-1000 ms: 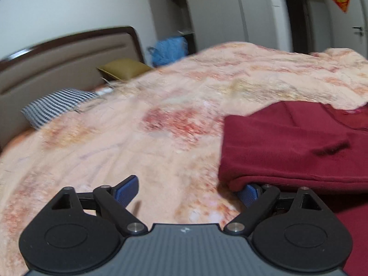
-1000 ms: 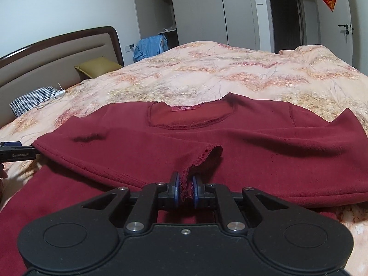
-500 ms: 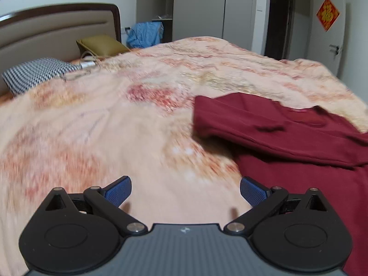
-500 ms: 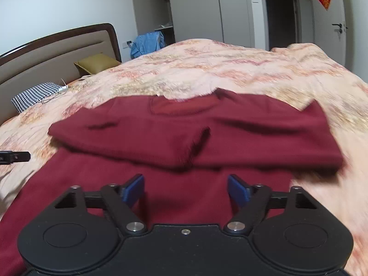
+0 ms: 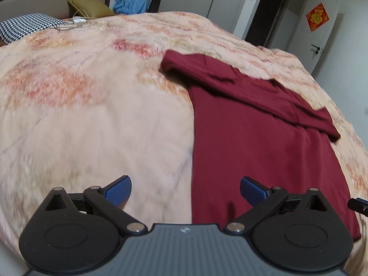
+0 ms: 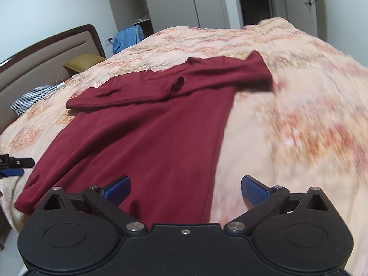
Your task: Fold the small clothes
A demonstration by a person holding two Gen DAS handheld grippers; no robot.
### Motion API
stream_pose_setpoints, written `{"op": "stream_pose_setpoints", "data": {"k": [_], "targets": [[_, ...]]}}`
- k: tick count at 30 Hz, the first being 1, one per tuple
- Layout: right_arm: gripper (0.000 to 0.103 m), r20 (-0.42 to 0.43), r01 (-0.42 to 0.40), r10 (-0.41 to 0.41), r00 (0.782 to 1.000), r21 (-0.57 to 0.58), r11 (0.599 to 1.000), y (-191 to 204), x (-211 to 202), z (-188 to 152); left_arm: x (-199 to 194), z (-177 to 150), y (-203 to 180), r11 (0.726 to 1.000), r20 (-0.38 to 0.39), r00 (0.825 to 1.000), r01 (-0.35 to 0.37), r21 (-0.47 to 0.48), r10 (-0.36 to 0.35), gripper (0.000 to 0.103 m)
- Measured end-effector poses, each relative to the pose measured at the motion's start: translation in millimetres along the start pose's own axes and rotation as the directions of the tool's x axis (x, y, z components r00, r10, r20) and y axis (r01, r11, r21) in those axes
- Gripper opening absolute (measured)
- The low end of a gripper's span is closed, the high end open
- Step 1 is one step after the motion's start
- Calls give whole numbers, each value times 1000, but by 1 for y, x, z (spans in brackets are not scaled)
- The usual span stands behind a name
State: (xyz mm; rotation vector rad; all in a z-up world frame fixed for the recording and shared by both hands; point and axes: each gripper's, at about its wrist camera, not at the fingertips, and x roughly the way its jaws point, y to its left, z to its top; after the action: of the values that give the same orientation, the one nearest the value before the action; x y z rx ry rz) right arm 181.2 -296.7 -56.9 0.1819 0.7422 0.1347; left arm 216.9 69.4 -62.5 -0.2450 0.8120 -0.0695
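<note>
While the dark red long-sleeved knit top [image 6: 147, 142] lies flat near the foot edge of the bed's peach floral blanket [image 6: 299, 105], sleeves folded across its chest, the left gripper [image 5: 185, 189] hovers with jaws spread over its left hem side, and the right gripper [image 6: 185, 189] hovers spread over its right hem side, both gripping nothing.

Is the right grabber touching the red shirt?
Apart. The right wrist view shows the right gripper open, nothing between its blue fingers, hovering over the shirt's bottom edge.
</note>
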Motion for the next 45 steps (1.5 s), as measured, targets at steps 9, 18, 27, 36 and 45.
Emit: {"op": "stream_pose_setpoints", "data": {"k": [9, 18, 27, 36, 45], "targets": [[79, -7, 5, -5, 1000, 62, 998, 6, -31, -37, -13, -27, -1, 999, -46, 999, -4, -35, 3, 103], [34, -12, 28, -27, 1000, 77, 997, 22, -38, -47, -21, -37, 0, 990, -75, 995, 53, -131, -63, 78], [8, 62, 51, -51, 997, -8, 999, 17, -66, -32, -32, -29, 0, 978, -47, 992, 107, -180, -118, 5], [6, 134, 105, -91, 987, -99, 990, -2, -120, -17, -85, -23, -11, 991, 71, 995, 73, -113, -65, 3], [6, 76, 147, -136, 988, -176, 973, -2, -121, -53, -84, -60, -6, 991, 25, 998, 65, -114, -63, 3]]}}
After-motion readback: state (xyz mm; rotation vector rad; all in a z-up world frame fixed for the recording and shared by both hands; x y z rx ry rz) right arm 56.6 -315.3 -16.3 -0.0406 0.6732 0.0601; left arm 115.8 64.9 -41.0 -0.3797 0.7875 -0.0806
